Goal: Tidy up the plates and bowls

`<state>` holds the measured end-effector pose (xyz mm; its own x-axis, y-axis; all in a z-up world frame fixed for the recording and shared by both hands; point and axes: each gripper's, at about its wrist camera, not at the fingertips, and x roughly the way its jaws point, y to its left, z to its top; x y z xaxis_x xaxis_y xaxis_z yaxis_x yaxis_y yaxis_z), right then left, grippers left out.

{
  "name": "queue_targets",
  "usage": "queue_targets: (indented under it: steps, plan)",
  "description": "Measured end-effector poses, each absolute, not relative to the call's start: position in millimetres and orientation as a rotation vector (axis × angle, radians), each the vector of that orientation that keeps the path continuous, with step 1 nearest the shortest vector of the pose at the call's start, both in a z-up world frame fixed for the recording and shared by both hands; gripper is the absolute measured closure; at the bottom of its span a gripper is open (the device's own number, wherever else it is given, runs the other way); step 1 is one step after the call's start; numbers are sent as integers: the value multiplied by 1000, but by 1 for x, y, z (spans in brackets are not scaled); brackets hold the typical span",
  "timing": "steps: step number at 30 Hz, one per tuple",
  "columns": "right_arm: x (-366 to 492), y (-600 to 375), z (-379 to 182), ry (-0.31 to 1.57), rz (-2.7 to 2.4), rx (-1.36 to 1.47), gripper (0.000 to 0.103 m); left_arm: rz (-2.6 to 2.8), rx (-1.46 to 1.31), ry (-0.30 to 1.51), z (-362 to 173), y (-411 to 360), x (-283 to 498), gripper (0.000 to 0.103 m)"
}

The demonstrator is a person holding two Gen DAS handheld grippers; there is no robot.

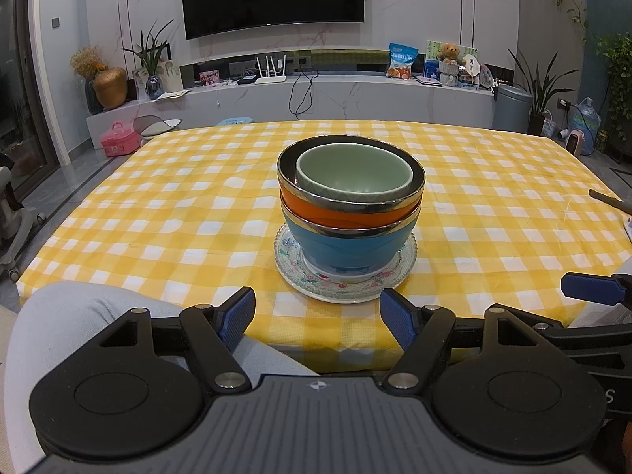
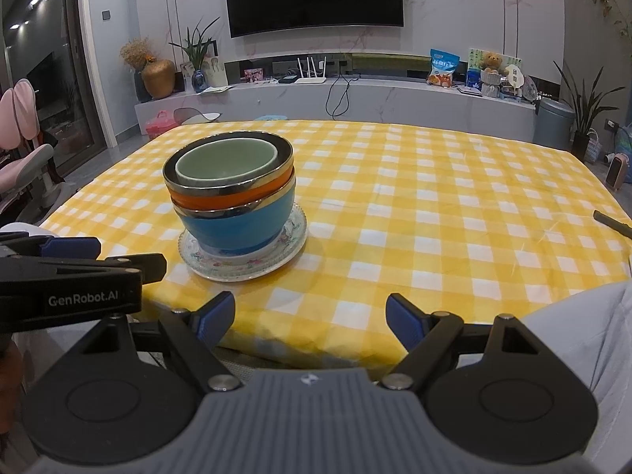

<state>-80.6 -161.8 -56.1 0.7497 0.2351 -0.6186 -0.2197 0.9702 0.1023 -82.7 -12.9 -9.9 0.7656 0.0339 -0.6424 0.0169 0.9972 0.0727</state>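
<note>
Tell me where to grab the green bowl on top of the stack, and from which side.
Grip the green bowl by its rim, coming from above with one finger inside and one outside. It sits nested in the orange bowl, so only its upper rim stands clear; its wall is hidden. The near rim looks most exposed. Both the left gripper and right gripper are open and short of the table.

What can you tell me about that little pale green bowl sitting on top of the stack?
The pale green bowl is small, round and looks ceramic, with a thick, lighter rim and an empty, matte interior. It sits upright, nested inside the orange bowl with a shiny metallic rim, slightly off-centre toward the right in the left wrist view. Only its rim and inside show. Neither gripper touches it.
</note>
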Motion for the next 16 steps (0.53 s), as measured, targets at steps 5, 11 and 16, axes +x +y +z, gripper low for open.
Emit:
queue_targets:
  steps: [5, 11, 16]
  plan:
    - [-80, -162, -56, 683, 248, 26, 21, 8, 73, 699, -10, -13, -83, 19]
    - [-80, -160, -56, 684, 250, 22, 21, 3, 51, 695, -10, -15, -81, 19]
    - [-80, -160, -57, 686, 249, 19, 21, 1, 35, 692, -9, -15, -81, 19]
